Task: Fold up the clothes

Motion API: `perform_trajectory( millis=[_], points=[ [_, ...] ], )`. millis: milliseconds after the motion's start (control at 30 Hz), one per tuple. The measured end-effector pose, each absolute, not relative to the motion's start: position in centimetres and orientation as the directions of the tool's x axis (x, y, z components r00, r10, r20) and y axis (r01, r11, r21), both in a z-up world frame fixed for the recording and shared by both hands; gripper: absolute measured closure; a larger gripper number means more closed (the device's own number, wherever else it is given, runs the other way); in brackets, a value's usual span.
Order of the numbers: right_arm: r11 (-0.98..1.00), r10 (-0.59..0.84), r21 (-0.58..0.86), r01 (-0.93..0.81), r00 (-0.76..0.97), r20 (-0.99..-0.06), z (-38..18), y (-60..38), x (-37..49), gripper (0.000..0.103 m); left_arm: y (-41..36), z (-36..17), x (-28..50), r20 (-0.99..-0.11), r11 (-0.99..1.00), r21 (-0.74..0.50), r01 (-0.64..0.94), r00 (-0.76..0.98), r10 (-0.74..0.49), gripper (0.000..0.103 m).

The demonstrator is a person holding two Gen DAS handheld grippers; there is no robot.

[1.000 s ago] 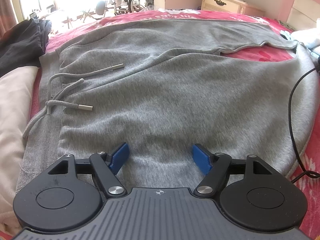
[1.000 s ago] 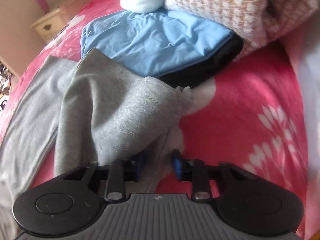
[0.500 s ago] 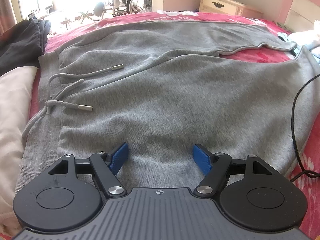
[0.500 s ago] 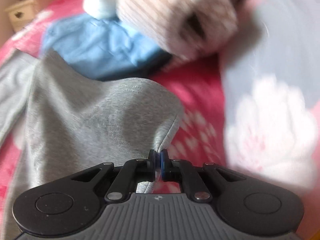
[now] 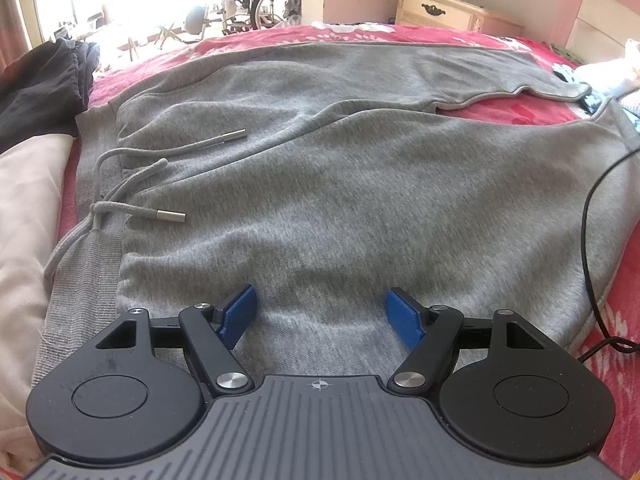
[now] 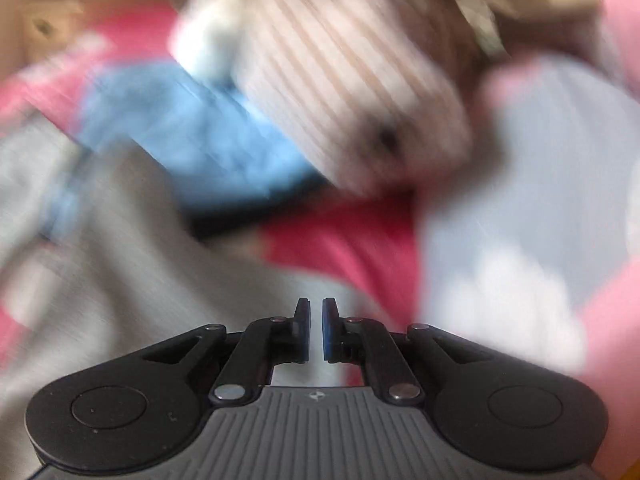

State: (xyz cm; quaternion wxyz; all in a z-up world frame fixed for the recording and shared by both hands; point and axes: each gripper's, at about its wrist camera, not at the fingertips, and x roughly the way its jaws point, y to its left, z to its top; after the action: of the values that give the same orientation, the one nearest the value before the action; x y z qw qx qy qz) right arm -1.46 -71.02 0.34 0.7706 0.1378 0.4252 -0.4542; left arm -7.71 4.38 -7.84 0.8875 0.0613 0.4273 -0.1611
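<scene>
Trousers (image 5: 360,184), grey, lie flat on the bed ahead of the left claw (image 5: 322,316), spread wide and empty. Right claw (image 6: 316,330) pinches a leg hem (view blurred). Thin bite: a fast pull could slip it free.

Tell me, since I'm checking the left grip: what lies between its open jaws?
Only flat grey fabric of the sweatpants, unpinched, between the left gripper jaws, seen in the left wrist view.
</scene>
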Motion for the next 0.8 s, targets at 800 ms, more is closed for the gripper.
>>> perform_trajectory(
  millis=[800],
  points=[
    [0.720, -0.457, 0.019, 0.693, 0.495, -0.739, -0.1, -70.8, 5.4, 0.086, 3.9, -7.8, -7.4, -0.790, 0.948, 0.009, 0.319, 0.584, -0.189, 0.021]
  ],
)
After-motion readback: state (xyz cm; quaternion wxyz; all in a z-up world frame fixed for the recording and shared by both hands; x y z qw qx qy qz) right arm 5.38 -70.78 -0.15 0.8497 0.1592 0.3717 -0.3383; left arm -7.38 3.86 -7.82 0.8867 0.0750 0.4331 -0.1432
